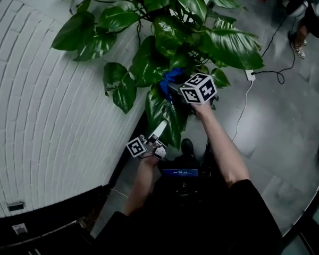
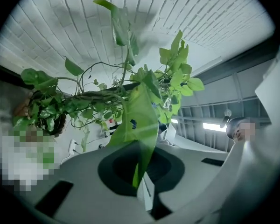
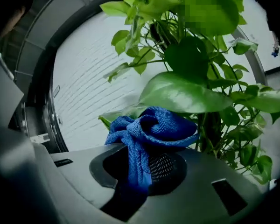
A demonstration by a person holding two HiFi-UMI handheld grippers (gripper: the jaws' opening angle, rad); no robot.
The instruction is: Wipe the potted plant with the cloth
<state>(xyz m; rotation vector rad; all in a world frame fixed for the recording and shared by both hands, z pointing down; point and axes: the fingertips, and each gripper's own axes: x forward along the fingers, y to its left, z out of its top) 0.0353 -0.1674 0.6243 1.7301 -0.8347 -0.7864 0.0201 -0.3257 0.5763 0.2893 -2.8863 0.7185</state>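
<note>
The potted plant point(image 1: 170, 31) spreads broad glossy green leaves over the top of the head view. My right gripper point(image 1: 173, 86) is shut on a bunched blue cloth point(image 1: 168, 78), pushed in among the lower leaves. In the right gripper view the cloth point(image 3: 147, 134) sits bunched between the jaws, right under a large leaf point(image 3: 186, 94). Lower left in the head view, my left gripper point(image 1: 160, 129) is shut on the tip of a long hanging leaf point(image 1: 167, 113). The left gripper view shows that leaf point(image 2: 140, 125) running up from between the closed jaws.
A white brick wall point(image 1: 48, 121) curves along the left. On the grey tiled floor point(image 1: 276, 126) a white power strip point(image 1: 250, 75) and black cable lie to the right. A person's leg and shoe point(image 1: 299, 41) show at the far top right.
</note>
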